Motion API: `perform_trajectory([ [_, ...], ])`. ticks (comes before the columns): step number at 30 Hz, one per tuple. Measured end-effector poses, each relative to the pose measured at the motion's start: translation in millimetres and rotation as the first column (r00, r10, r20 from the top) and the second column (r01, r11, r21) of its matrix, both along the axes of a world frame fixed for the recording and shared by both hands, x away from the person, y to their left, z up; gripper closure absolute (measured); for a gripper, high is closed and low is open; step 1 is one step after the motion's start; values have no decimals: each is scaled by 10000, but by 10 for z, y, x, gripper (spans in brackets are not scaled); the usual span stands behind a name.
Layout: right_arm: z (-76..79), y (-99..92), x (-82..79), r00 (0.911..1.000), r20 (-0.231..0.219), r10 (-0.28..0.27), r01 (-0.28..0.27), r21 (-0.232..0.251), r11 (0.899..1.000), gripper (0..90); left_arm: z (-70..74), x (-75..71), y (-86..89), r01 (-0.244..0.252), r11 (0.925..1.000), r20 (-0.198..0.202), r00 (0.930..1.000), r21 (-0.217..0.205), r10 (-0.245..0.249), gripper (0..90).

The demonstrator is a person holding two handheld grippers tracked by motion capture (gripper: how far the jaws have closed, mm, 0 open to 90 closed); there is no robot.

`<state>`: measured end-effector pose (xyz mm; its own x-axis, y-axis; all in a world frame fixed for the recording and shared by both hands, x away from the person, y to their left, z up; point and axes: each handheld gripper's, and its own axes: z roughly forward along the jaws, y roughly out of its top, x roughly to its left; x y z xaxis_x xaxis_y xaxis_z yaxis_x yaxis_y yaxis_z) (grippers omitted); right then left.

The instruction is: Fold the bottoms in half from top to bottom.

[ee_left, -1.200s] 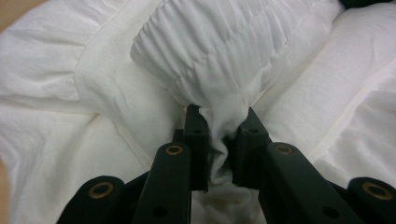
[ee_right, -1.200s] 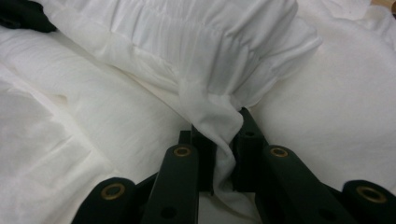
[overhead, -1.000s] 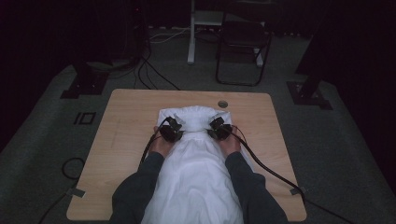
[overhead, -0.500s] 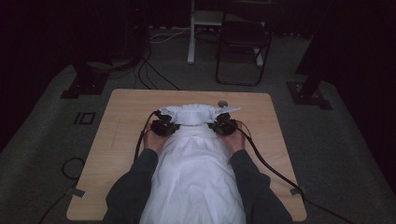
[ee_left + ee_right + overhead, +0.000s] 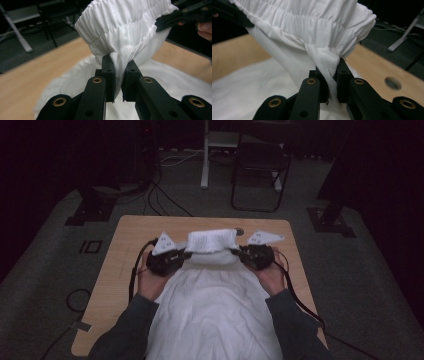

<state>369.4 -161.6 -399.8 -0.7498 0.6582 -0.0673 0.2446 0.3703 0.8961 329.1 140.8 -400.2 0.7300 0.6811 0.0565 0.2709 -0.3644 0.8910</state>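
A white garment (image 5: pixel 215 305) with a gathered elastic band (image 5: pixel 211 241) lies along the wooden table (image 5: pixel 125 245) toward the person. The band end is lifted and stretched between both grippers. My left gripper (image 5: pixel 184 254) is shut on the left side of the band (image 5: pixel 120 32), with cloth pinched between its jaws (image 5: pixel 118 75). On the opposite side my right gripper (image 5: pixel 237 253) is shut on the band's right side (image 5: pixel 312 22), fabric bunched between its jaws (image 5: pixel 331 75). In the left gripper view the right gripper's black jaw (image 5: pixel 180 17) shows at the top right.
A round hole (image 5: pixel 240 231) lies in the table near its far edge, also visible as a hole (image 5: pixel 393 83) in the right gripper view. Beyond the table stand a dark chair (image 5: pixel 260 165), a white post (image 5: pixel 205 155) and floor cables (image 5: pixel 160 195).
Both grippers have lifted the band end off the table and carried it toward the far edge, spreading it wider. The grey plates on top now tilt upward.
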Motion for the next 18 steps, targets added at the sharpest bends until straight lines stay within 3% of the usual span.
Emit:
perform_trajectory([
  [3, -299, -32, -315, 9986, -465, 234, -251, -362, 9990, 841, -349, -240, -13, 333, 9992, -692, 9971, 217, -318, 826],
  [5, -530, -41, -467, 9957, -867, 323, -377, -611, 9974, 842, -664, -366, -37, 536, 9968, -1410, 9890, 594, -448, 824],
  [8, -989, -51, -664, 9826, -1827, 337, -544, -1092, 9925, 841, -1100, -442, -93, 772, 9918, -2620, 9639, 1014, -483, 817],
  [10, -1236, -54, -725, 9711, -2379, 206, -560, -1427, 9882, 840, -1352, -459, -150, 993, 9866, -3375, 9400, 1297, -503, 812],
  [11, -1339, -54, -739, 9670, -2547, 69, -493, -1603, 9858, 840, -1456, -471, -191, 1124, 9792, -3485, 9361, 1687, -474, 810],
  [12, -1428, -48, -744, 9644, -2645, -6, -500, -1846, 9815, 839, -1526, -485, -215, 1154, 9764, -3301, 9426, 1825, -497, 808],
  [13, -1497, -37, -747, 9629, -2697, -103, -468, -2043, 9778, 838, -1536, -479, -206, 1182, 9780, -3223, 9449, 1719, -575, 809],
  [14, -1543, -33, -740, 9632, -2684, -163, -422, -2105, 9767, 838, -1526, -461, -194, 1171, 9783, -3356, 9405, 1706, -540, 809],
  [18, -1561, -22, -636, 9509, -3093, -67, -476, -1675, 9847, 837, -1519, -403, -168, 1161, 9690, -2937, 9547, 2182, -483, 810],
])
